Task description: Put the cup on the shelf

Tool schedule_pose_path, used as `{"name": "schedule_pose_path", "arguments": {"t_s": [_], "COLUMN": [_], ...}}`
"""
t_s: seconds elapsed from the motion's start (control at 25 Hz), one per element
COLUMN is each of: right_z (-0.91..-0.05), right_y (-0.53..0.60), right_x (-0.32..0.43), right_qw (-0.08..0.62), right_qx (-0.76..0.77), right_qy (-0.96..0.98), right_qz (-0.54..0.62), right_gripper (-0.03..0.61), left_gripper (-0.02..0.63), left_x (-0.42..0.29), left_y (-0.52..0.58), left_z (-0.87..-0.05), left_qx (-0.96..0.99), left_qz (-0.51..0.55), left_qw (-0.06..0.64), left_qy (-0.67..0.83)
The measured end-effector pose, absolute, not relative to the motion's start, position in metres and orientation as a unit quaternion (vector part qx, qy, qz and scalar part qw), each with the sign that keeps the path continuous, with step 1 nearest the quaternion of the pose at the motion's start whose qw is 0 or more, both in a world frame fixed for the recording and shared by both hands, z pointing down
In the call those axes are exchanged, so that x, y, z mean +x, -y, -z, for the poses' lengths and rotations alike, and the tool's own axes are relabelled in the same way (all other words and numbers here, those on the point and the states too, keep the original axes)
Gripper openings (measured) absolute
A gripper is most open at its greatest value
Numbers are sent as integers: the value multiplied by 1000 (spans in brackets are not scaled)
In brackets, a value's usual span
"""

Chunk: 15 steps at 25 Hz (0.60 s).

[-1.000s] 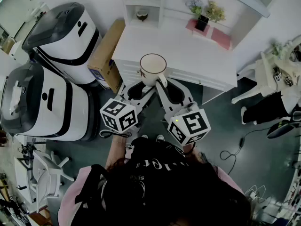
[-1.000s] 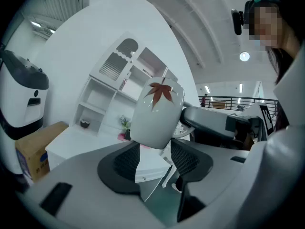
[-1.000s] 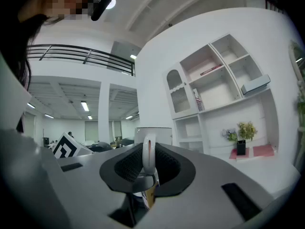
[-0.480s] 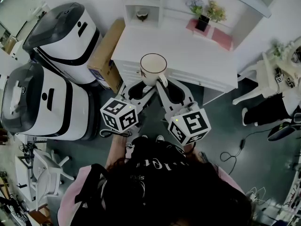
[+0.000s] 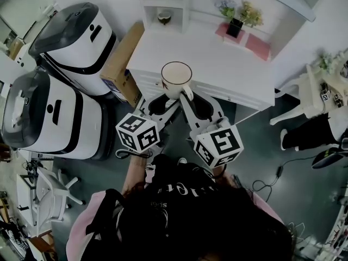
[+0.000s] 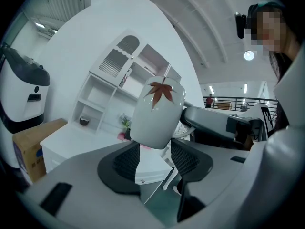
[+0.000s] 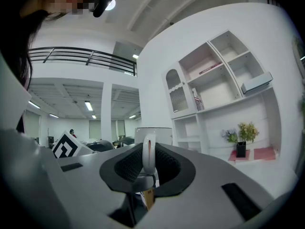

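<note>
A white cup (image 5: pixel 176 76) with a dark rim and a red leaf print (image 6: pixel 157 113) hangs in the air before the white desk (image 5: pixel 217 64). My right gripper (image 5: pixel 187 95) is shut on its handle (image 7: pixel 149 152), and the cup body (image 7: pixel 153 133) shows just beyond the jaws. My left gripper (image 5: pixel 166 103) sits low beside the cup, its pads (image 6: pixel 125 162) apart. The cup's base lies over the left fingertips; no squeeze shows. The white shelf unit (image 5: pixel 163 4) stands on the desk's far side, with open cubbies (image 7: pixel 209 80).
A small bowl (image 5: pixel 164 17) sits in one lower cubby. A potted plant (image 5: pixel 236 16) and pink mats (image 5: pixel 255 43) are on the desk. Two large white machines (image 5: pixel 70 37) and a cardboard box (image 5: pixel 125 58) stand left. A white chair (image 5: pixel 310 86) is right.
</note>
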State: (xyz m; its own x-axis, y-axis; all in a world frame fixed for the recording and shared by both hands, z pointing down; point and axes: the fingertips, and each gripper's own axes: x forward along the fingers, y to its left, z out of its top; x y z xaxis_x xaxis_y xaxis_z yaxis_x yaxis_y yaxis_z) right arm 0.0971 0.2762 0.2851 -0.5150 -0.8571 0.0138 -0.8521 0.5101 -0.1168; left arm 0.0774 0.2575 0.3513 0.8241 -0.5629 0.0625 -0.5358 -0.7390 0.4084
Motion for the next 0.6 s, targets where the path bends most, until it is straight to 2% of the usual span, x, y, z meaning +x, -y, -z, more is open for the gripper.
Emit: {"name": "schedule_pose_path", "arguments": {"t_s": [0.6], "right_z": [-302], "right_y": [-245], "right_x": [90], "right_qw": [25], "right_qx": [-470], "right_qy": [-879], "right_qz": [77], "right_gripper": [81], "left_gripper": [215], "left_x": [68], "left_y": [-230], "left_z": [-369], "left_qx": [921], "left_qz": [25], "left_qw": [220], "left_qy": [322]}}
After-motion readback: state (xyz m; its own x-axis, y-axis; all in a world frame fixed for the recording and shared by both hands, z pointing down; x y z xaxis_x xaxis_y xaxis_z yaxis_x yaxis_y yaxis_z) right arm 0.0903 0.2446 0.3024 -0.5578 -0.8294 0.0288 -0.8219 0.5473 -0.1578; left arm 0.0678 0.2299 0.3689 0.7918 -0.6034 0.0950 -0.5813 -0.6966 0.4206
